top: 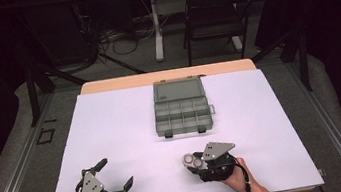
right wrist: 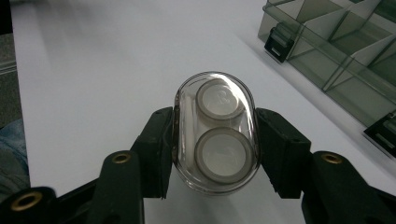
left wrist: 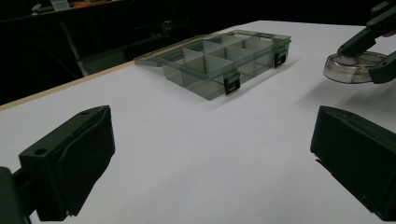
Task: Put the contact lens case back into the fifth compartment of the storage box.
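Right gripper (top: 194, 161) pinches a clear oval plastic case (right wrist: 215, 133) by its long sides, black jaw pads pressed flat against it; the case has a glossy rounded shell with two round grey-rimmed wells inside, one behind the other, like a contact lens case. In the high view the clear oval plastic case (top: 193, 160) sits at the near right of the table, just above or on the surface, cannot tell which, well short of the organizer box. A grey three-cornered metal plate with holes tops each gripper. Left gripper (top: 117, 175) is at the near left corner, jaws spread wide with nothing between them; its chunky matte black jaws frame bare table in the left gripper view. Table (top: 113, 134) has a smooth, flat, white, matte top with a light wood edge at the far side. Organizer box (top: 183, 117) is a translucent grey plastic rectangle in the middle of the table, lid swung open and lying flat behind it, thin dividers forming a grid of compartments, all looking empty, two dark latches on the near wall. The case and the box are well apart.
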The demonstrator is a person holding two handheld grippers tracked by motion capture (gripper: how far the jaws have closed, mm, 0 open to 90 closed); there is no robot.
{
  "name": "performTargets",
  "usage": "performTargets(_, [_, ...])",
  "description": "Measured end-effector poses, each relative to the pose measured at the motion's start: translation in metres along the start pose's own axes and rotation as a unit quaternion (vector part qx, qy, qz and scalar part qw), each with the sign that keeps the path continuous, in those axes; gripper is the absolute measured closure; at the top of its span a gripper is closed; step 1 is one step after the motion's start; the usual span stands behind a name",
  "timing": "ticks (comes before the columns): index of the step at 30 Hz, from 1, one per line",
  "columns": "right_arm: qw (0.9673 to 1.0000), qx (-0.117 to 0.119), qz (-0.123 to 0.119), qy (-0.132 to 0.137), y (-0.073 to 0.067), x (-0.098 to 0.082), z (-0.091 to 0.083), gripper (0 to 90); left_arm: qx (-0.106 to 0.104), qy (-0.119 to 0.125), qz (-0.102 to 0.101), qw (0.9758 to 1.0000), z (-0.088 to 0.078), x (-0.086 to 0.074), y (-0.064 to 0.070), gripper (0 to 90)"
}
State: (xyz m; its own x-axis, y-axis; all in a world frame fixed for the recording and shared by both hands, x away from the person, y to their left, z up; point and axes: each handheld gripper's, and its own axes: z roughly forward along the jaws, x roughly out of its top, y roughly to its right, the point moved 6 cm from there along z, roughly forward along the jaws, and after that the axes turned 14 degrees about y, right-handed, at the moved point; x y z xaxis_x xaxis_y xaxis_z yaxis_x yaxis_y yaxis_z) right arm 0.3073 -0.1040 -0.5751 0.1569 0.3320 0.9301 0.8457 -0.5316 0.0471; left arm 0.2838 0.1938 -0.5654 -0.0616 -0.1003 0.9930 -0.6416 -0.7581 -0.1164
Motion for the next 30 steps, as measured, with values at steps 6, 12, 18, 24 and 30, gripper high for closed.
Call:
performTargets(6, [1.0, -0.007, 0.001, 0.004, 0.006, 0.003, -0.002, 49.0, 0.002, -0.002, 0.001, 1.0, 0.001, -0.001, -0.001, 0.0])
performTargets(12, [0.9999, -0.012, -0.001, 0.007, 0.01, 0.006, -0.002, 49.0, 0.004, -0.001, 0.001, 1.0, 0.001, 0.0, 0.0, 0.0])
performTargets(18, [0.9998, -0.017, -0.004, 0.009, 0.016, 0.01, -0.001, 49.0, 0.004, -0.001, -0.002, 1.0, 0.001, -0.001, -0.001, 0.1])
performTargets(24, [0.9998, -0.016, -0.005, 0.011, 0.019, 0.014, 0.003, 49.0, 0.001, 0.003, 0.002, 1.0, 0.001, 0.001, 0.0, 0.0])
performTargets(30, [0.9998, -0.016, -0.006, 0.011, 0.023, 0.019, 0.008, 49.0, 0.002, 0.003, -0.001, 1.0, 0.001, 0.0, -0.001, 0.0])
